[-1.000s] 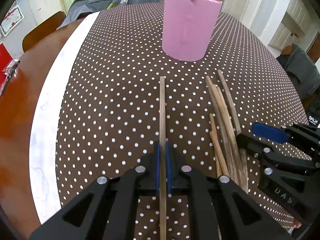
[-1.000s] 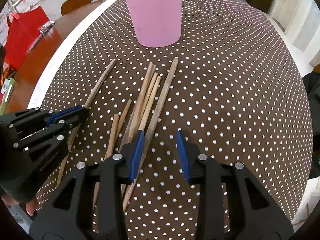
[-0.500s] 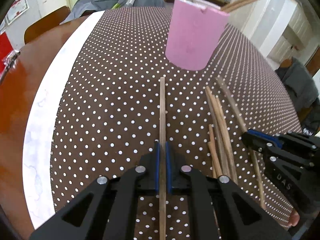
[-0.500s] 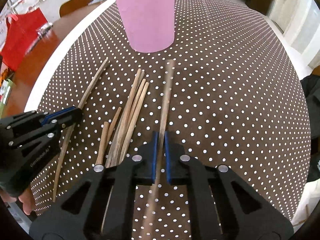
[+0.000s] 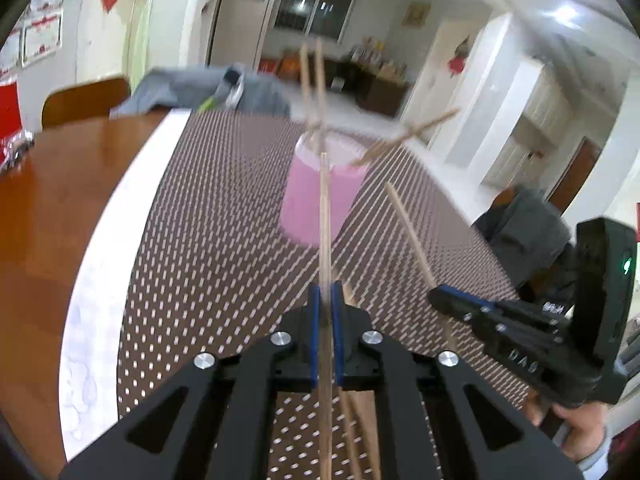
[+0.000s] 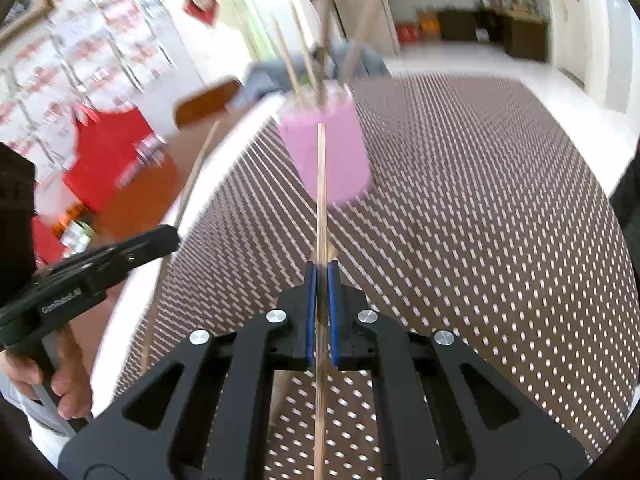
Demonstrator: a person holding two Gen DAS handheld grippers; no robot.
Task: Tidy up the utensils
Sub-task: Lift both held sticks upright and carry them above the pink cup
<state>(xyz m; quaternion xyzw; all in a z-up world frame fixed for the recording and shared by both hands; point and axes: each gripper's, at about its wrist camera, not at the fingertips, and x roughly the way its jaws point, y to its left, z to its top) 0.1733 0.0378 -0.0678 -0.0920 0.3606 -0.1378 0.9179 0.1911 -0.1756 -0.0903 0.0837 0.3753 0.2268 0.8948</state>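
Observation:
My left gripper (image 5: 325,294) is shut on a wooden chopstick (image 5: 323,220), lifted off the table and pointing at the pink cup (image 5: 300,208). Several chopsticks (image 5: 314,80) stand in that cup. My right gripper (image 6: 321,270) is shut on another chopstick (image 6: 321,184), also raised and aimed at the pink cup (image 6: 344,152). In the left wrist view the right gripper (image 5: 436,294) shows at the right with its chopstick (image 5: 408,228) slanting up. In the right wrist view the left gripper (image 6: 172,236) appears at the left, holding its chopstick (image 6: 196,172). A few loose chopsticks (image 5: 354,420) lie under the left gripper.
A brown dotted tablecloth (image 5: 208,240) covers most of the wooden table (image 5: 48,200). A chair with grey clothing (image 5: 192,88) stands behind the far edge. A red bag (image 6: 108,148) sits at the table's left side. A hand (image 6: 68,384) grips the left tool.
The right gripper shut on a chopstick from the pile. Both grippers then lifted their chopsticks off the table and tilted upward, so the cup now sits farther ahead.

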